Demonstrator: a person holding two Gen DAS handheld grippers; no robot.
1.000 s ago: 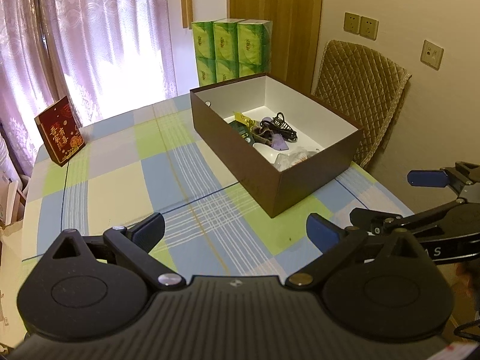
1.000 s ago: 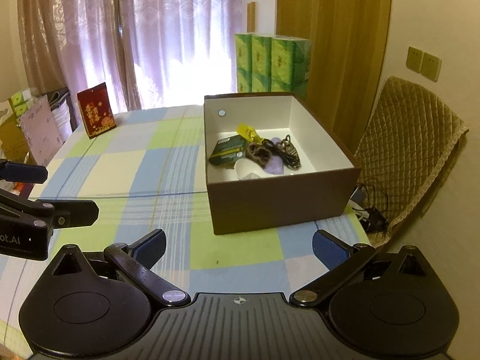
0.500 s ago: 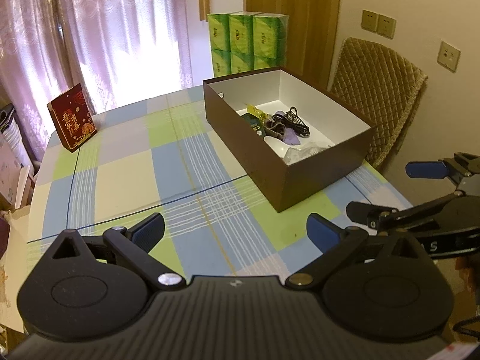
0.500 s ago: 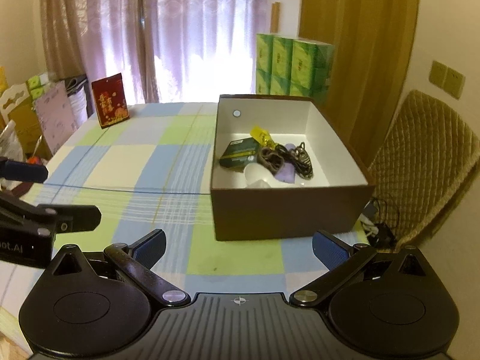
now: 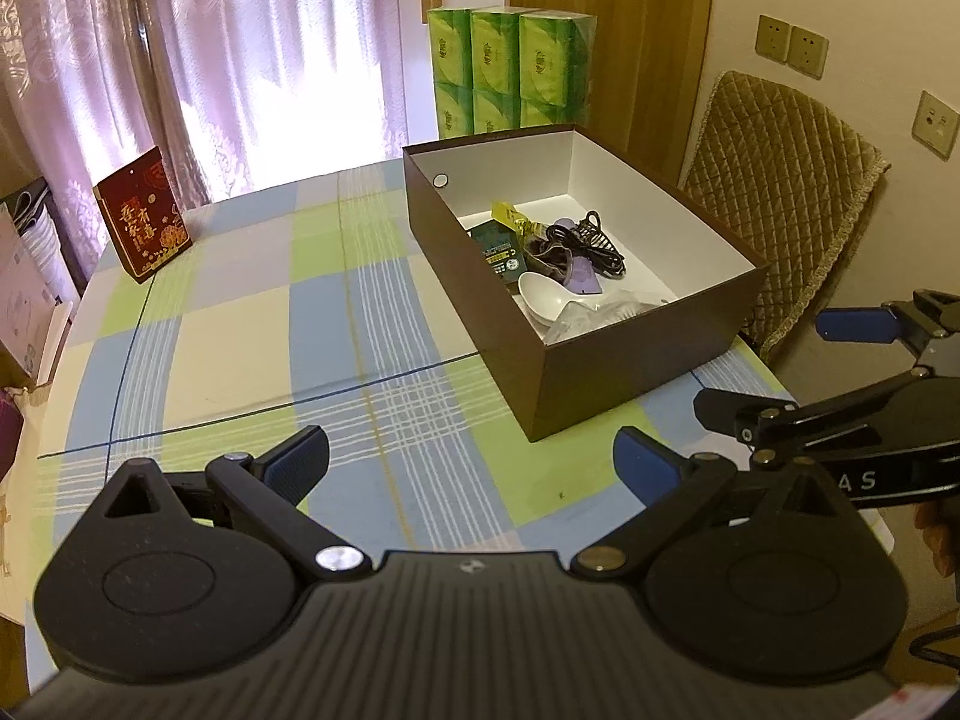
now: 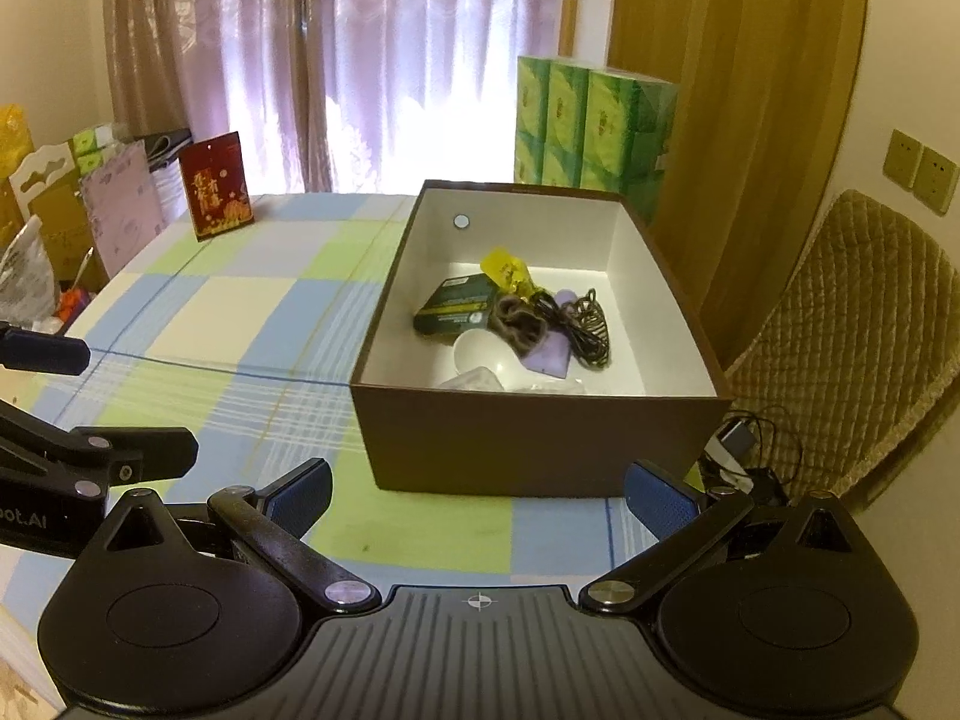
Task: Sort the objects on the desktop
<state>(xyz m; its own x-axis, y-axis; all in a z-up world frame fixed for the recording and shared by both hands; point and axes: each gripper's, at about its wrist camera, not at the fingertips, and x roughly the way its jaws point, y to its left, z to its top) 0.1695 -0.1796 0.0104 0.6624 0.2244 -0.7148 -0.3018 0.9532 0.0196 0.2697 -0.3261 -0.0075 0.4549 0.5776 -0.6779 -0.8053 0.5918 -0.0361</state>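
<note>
Holding your left gripper (image 5: 471, 462) and right gripper (image 6: 479, 495) spread and empty; brown box (image 6: 540, 438) at twelve o'clock contains spoon (image 6: 477, 351), cable (image 6: 585, 324), green packet (image 6: 453, 313).

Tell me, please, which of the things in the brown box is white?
The spoon, lying near the box's front wall. The things beside it are coloured: a dark green packet, a yellow wrapper, a black cable.
</note>
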